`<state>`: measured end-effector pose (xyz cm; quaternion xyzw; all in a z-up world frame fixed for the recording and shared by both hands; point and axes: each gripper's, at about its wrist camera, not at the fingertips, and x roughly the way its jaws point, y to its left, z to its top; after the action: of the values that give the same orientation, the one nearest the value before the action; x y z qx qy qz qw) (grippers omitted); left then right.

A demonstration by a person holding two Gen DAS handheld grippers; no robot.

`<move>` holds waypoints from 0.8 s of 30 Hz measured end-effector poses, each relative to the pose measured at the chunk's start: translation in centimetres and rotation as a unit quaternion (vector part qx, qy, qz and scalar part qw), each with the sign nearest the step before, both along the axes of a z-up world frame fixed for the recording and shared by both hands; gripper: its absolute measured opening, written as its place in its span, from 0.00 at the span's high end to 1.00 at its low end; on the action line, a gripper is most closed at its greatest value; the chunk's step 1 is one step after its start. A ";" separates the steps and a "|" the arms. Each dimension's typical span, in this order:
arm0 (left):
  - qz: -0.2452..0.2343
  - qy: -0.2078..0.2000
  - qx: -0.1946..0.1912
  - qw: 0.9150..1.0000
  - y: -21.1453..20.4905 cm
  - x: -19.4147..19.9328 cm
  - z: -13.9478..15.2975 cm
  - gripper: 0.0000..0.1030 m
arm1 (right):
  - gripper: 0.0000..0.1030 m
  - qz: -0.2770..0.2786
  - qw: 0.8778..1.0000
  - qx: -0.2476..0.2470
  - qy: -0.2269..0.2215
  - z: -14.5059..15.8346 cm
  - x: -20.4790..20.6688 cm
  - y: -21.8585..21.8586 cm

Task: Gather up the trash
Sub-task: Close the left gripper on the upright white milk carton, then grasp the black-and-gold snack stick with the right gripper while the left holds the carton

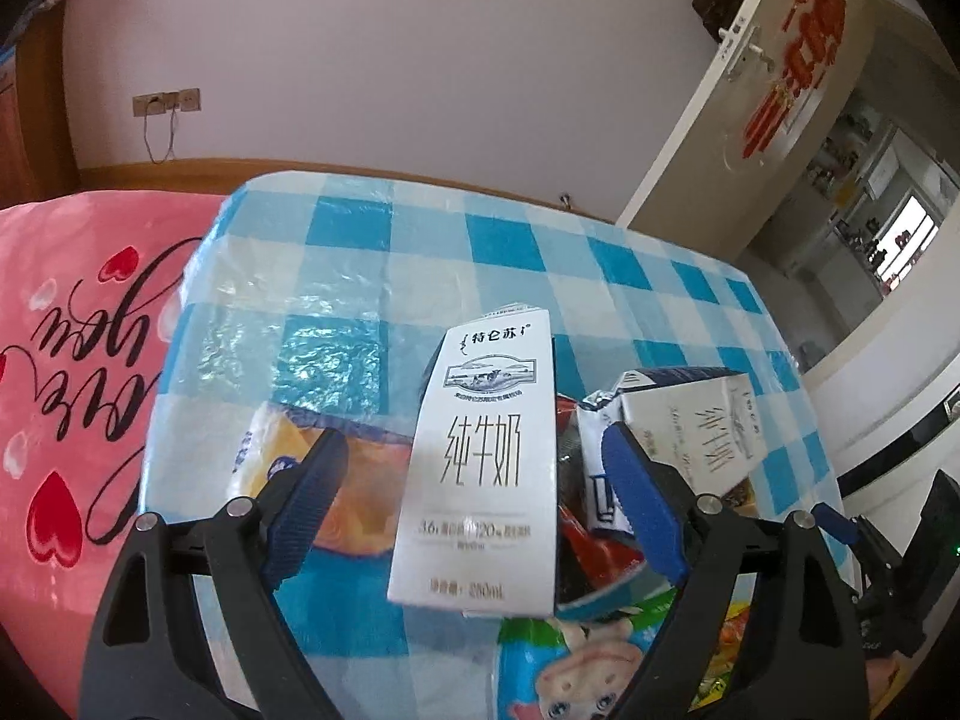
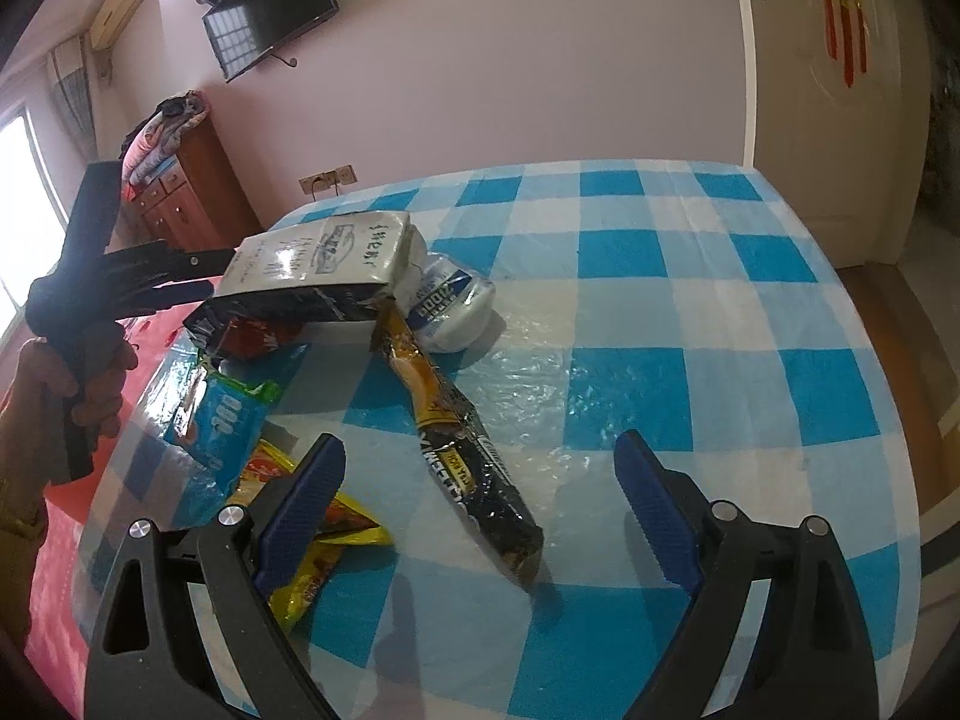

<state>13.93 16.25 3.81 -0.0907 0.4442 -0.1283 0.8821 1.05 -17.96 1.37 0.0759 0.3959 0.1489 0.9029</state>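
Trash lies heaped at one end of the checked counter (image 2: 690, 324). Left gripper (image 1: 474, 498) has its fingers spread wide on either side of the upright milk carton (image 1: 480, 456), not pressing it, so the step looks like the approach to a grasp; next they must close on its sides. Right gripper (image 2: 480, 504) stands open, empty, over the dark snack wrapper (image 2: 462, 450).

Pale walls (image 2: 540, 60) carry a TV (image 2: 270, 6) and sockets (image 1: 166, 102). A white door (image 1: 774, 96) stands open; daylight enters a window (image 2: 24, 192) beside a wooden cabinet (image 2: 192, 192).
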 end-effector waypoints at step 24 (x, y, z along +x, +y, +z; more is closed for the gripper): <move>0.057 0.013 -0.029 0.998 -0.5 -2.6 -1.4 0.48 | 0.45 0.022 0.999 -0.041 0.022 -1.7 1.2 1.0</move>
<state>11.33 15.77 2.43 -0.1428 0.4459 -0.0894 0.8791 2.26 -16.93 -0.30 0.0337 0.4234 0.1505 0.8927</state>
